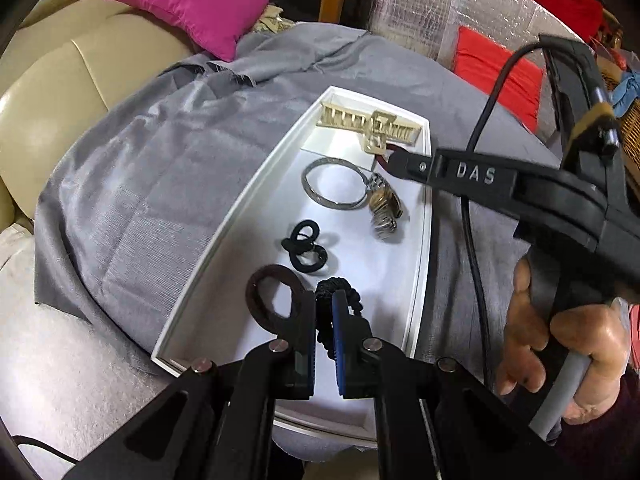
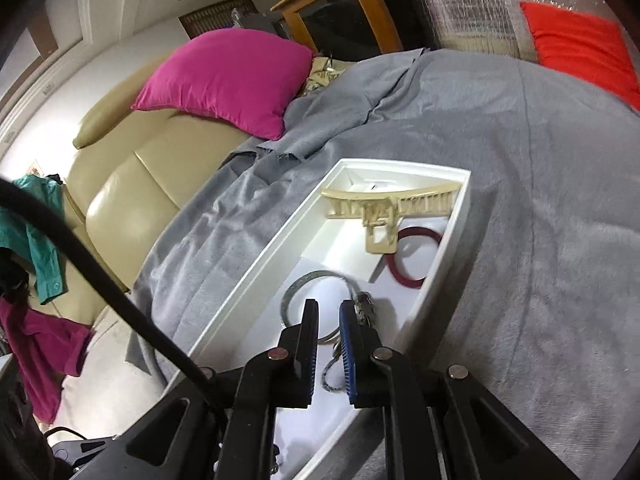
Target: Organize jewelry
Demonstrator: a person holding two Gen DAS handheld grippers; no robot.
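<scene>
A white tray [image 1: 256,184] lies on a grey cloth and holds jewelry and hair items. In the left wrist view my left gripper [image 1: 323,300] is shut on a black beaded scrunchie [image 1: 340,286] at the tray's near end, beside a brown hair band [image 1: 272,300]. Small black hair ties [image 1: 306,246], a silver bangle [image 1: 334,182] and a metal watch [image 1: 384,208] lie further in. A cream hair claw [image 1: 370,122] sits at the far end. My right gripper [image 2: 329,307] hovers over the bangle [image 2: 308,280], jaws slightly apart, holding nothing. A dark red bangle [image 2: 414,258] lies under the claw [image 2: 384,208].
The grey cloth [image 1: 160,168] covers a beige leather sofa [image 2: 128,192]. A magenta cushion [image 2: 232,76] lies at the back left and a red cushion [image 2: 580,44] at the back right. A black cable [image 1: 474,216] hangs by the tray's right side.
</scene>
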